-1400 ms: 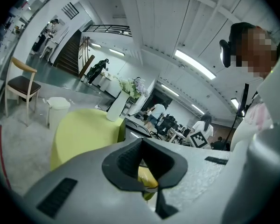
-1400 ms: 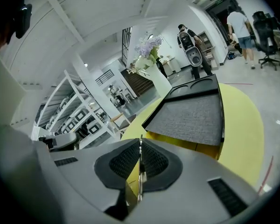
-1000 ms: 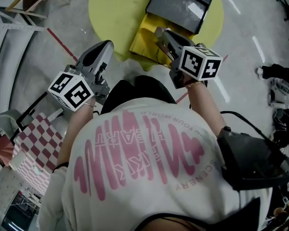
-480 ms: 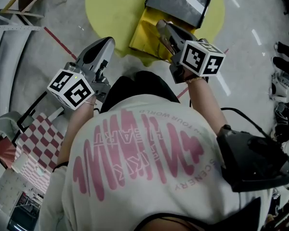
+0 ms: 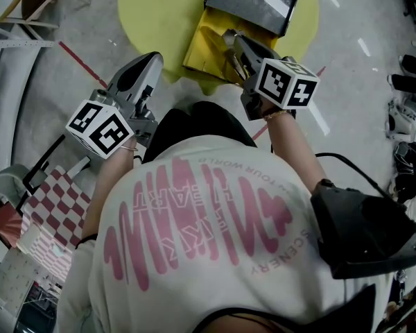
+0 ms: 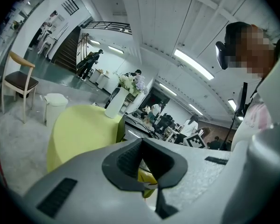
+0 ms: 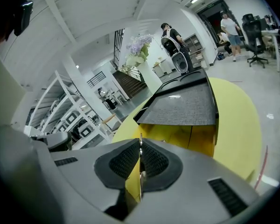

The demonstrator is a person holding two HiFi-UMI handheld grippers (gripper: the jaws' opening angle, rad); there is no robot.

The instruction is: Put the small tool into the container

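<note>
Right gripper [image 5: 230, 39]: has edged slightly closer to the container [image 5: 206, 44] than a second ago; the other gripper has barely shifted.
Right gripper state: jaws pinched on the small tool [image 7: 140, 171], pads almost together, with a thin metal strip edge-on between them.
Small tool: held in the right gripper and not yet in the container. The gripper tips overlap the yellow box in the head view, but the height over it is unclear. The tool is too thin to pick out from the head view.
Handling (judged): looks light, stiff and thin. It is bare metal, so probably slippery and liable to pivot in the pads. Best held flat across its broad faces near mid-length. No crush worry.
Left gripper [image 5: 151, 60]: jaws a crack apart with nothing between them, only yellow showing through the gap. It is off to the left, well apart from the container.
Container: yellow box with a grey lid [image 5: 253, 2] on its far side that looks swung back. Whether the opening is fully clear, cannot tell.
Tabletop [image 5: 159, 9]: round and yellow, carries the container.
Release (judged): let go low over the opening, since a light strip may bounce or skid.
</note>
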